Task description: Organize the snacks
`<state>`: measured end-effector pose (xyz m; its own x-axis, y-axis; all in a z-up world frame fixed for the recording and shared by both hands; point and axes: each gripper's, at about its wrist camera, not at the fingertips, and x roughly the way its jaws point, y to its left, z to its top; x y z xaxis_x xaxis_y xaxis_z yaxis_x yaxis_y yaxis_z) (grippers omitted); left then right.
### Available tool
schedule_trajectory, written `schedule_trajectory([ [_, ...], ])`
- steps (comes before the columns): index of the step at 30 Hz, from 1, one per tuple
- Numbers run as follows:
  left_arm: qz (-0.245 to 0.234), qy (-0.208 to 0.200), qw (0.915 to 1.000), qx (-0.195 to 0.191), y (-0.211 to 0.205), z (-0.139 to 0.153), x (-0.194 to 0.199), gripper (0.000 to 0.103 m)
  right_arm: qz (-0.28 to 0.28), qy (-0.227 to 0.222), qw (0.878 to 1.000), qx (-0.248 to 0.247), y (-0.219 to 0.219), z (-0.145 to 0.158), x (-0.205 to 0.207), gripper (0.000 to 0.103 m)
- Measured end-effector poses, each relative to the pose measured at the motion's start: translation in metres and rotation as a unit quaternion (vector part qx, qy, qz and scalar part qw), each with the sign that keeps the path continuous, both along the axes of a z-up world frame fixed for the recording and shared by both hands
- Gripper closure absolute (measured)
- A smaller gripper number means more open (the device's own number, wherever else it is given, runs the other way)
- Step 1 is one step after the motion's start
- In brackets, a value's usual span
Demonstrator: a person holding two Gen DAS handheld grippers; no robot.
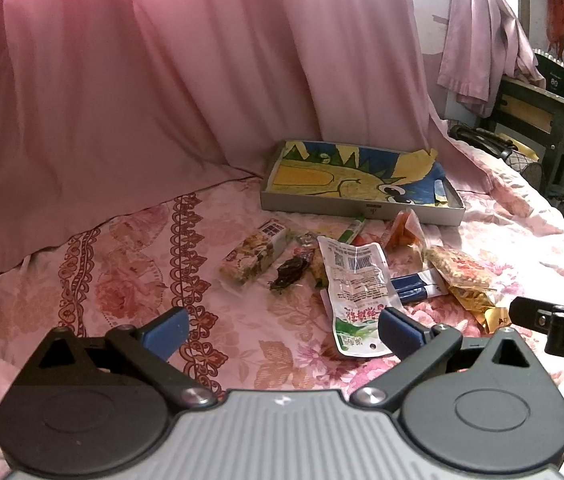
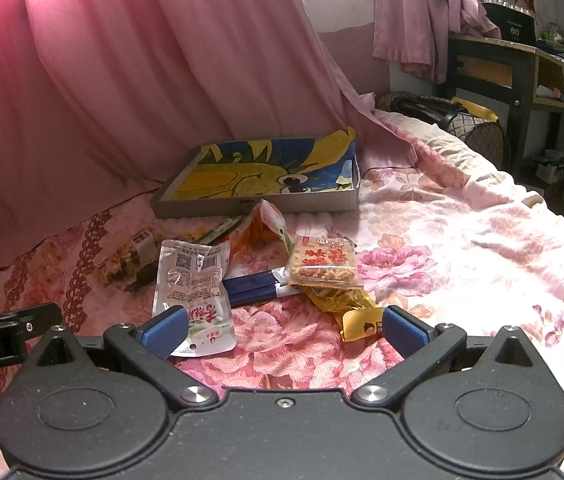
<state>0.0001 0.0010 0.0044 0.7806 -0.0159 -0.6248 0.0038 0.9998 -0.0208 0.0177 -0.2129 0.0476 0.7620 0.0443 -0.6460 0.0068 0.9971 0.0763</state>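
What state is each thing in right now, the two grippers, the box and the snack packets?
Left gripper: open, holding nothing.
Right gripper: open, holding nothing.
Shallow box: open-topped, no snacks visible inside.
White pouch: lying flat, barcode side up.
Peanut brittle pack: sealed, resting on the gold wrapper.
Orange packet: crumpled, standing up.

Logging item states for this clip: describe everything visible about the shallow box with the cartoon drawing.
The shallow box is a low grey rectangular tray, apparently cardboard, open on top. Its floor carries a bright blue and yellow cartoon creature with a large eye. A small dark label sits on the front wall. It lies flat on the floral bedspread, behind the snack pile, its back against the pink curtain. It looks nearly empty; a small blue item shows at one end in the left wrist view. Neither gripper touches it.
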Motion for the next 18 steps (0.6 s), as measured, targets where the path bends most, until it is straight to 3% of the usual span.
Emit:
schedule_trajectory([
  [18, 0.001, 0.001, 1.0, 0.001, -0.0006, -0.0044, -0.0018, 0.0, 0.001, 0.003, 1.0, -0.001, 0.0002, 0.0007, 0.0004, 0.0],
])
